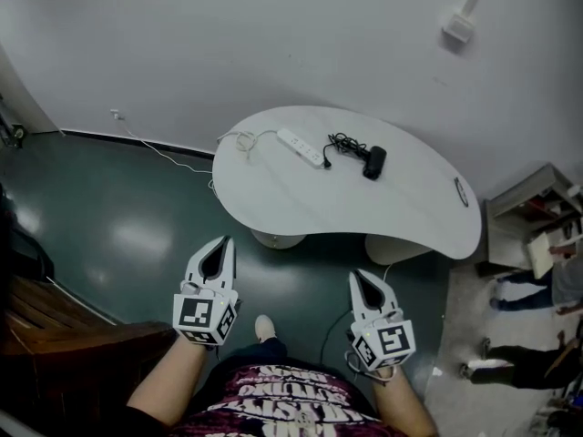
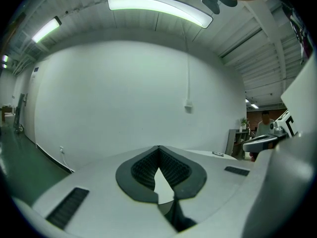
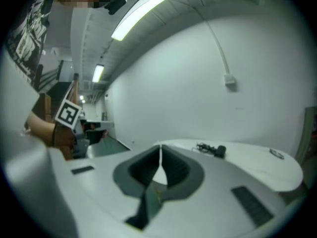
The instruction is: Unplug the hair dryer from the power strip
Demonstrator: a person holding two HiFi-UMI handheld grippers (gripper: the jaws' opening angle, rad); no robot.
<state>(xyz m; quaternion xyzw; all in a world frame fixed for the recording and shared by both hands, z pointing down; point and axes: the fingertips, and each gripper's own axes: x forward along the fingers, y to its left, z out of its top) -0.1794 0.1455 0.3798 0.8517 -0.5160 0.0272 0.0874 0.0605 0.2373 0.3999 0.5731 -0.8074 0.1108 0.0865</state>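
A white kidney-shaped table stands ahead by the wall. On it lie a white power strip and a black hair dryer with its coiled black cord plugged into the strip's near end. My left gripper and right gripper hover over the green floor short of the table, both shut and empty. In the right gripper view the hair dryer shows far off on the table, beyond the gripper. The left gripper view shows my left gripper with the tips together and only a sliver of table beyond.
A white cable runs from a wall socket along the floor up to the strip. A dark wooden bench stands at the left. Shelving and people's legs are at the right. A small dark oval object lies on the table's right end.
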